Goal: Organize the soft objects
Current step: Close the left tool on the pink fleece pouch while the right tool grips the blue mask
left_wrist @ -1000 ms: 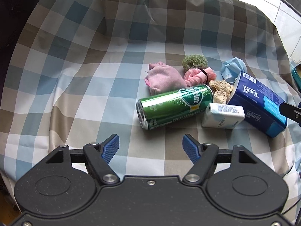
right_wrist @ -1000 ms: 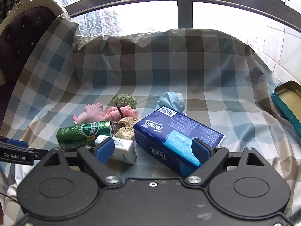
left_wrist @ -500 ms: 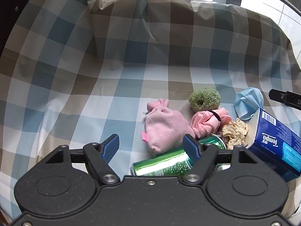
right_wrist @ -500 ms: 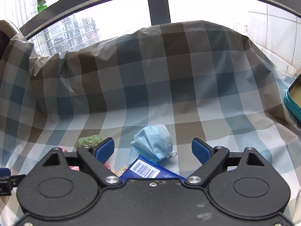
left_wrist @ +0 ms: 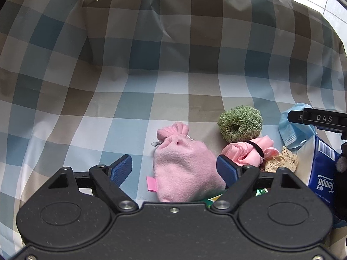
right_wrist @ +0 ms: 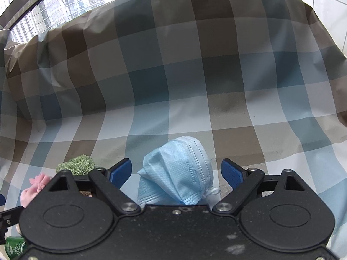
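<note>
A pink fleece pouch lies on the checked cloth between the open fingers of my left gripper. To its right lie a green looped scrunchie, a pink cloth tied with a black band and a beige lace piece. A crumpled blue face mask lies between the open fingers of my right gripper; it also shows in the left wrist view. The scrunchie and pouch show at the left of the right wrist view.
A blue Tempo tissue box stands at the right edge. A green can lies low on the left, mostly hidden by the gripper body. The cloth rises in a fold at the back. A window lies beyond.
Both grippers have moved forward and down. The pouch now sits between the left fingers and the mask between the right fingers. The can and tissue box have slid under the gripper bodies.
</note>
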Tool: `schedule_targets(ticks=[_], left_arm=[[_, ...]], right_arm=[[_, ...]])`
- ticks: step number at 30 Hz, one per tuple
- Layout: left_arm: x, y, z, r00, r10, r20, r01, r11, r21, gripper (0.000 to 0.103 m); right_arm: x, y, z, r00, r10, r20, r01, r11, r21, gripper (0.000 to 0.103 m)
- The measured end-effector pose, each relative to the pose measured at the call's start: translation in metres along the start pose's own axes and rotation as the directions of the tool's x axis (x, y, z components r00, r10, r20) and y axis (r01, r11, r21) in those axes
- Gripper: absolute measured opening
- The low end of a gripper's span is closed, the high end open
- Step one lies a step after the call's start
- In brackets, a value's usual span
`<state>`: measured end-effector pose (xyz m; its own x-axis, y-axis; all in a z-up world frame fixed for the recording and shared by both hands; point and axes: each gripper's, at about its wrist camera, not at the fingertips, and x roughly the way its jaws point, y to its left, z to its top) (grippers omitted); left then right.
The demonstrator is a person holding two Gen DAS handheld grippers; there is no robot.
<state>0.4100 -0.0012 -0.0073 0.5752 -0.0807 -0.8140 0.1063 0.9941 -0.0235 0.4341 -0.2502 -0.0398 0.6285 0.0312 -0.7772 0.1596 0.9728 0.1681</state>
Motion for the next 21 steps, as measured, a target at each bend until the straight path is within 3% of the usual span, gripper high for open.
schedule_targets(ticks=[6,8,9,14,18,21], left_arm=[[0.012,-0.003,0.000,1.000,0.004,-0.019,-0.004,1.000,-0.007,0.082],[0.014,-0.005,0.000,1.000,0.006,-0.020,-0.006,1.000,-0.002,0.082],[0.016,-0.006,0.000,1.000,0.006,-0.023,-0.006,1.000,0.000,0.082],[0.026,-0.011,0.000,0.999,0.003,-0.044,-0.003,1.000,-0.008,0.082],[0.033,-0.012,0.000,0.998,-0.004,-0.056,0.002,1.000,-0.021,0.081],[0.034,-0.010,0.000,0.998,-0.030,-0.053,0.028,0.999,-0.040,0.069]], right_arm=[[0.007,-0.004,-0.005,0.999,0.029,-0.016,-0.029,1.000,0.012,0.080],[0.011,-0.004,-0.005,0.999,0.035,-0.038,-0.035,0.999,0.004,0.069],[0.013,-0.001,-0.006,0.999,0.020,-0.045,-0.020,1.000,-0.005,0.068],[0.012,0.011,-0.012,0.999,-0.029,-0.016,0.028,0.996,-0.084,0.047],[0.009,0.013,-0.015,0.999,-0.045,0.007,0.046,0.995,-0.093,0.037],[0.006,0.013,-0.018,0.999,-0.043,0.030,0.045,0.995,-0.094,0.033]])
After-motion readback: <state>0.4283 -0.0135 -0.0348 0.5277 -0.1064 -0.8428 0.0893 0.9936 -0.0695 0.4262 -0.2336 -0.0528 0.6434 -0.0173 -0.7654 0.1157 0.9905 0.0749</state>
